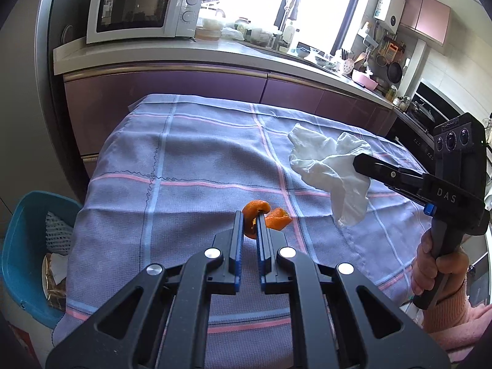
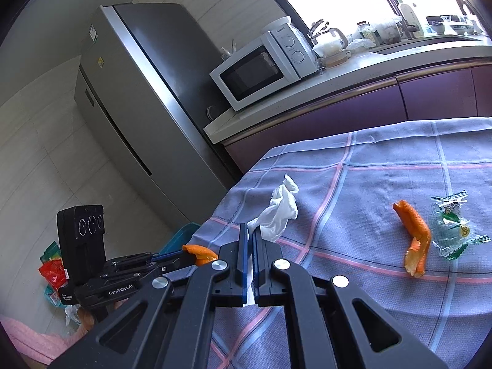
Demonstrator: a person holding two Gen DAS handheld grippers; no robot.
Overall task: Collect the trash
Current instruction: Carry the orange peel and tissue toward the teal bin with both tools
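My left gripper (image 1: 249, 215) is shut on a curled orange peel (image 1: 264, 216), held above the purple checked tablecloth (image 1: 184, 160). From the right wrist view the same peel (image 2: 198, 253) shows at the left gripper's tip, near the table's left edge. My right gripper (image 2: 250, 229) is shut on a crumpled white tissue (image 2: 278, 210), which hangs from its tip in the left wrist view (image 1: 332, 166). A second orange peel (image 2: 415, 240) and clear candy wrappers (image 2: 455, 224) lie on the cloth to the right. A blue trash bin (image 1: 21, 255) with rubbish stands on the floor left of the table.
A counter (image 1: 153, 52) with a white microwave (image 1: 141, 9) and kitchenware runs behind the table. A grey fridge (image 2: 129, 98) stands at the left. Colourful packets (image 2: 52, 270) lie on the floor. A hand (image 1: 436, 264) in a pink sleeve holds the right gripper.
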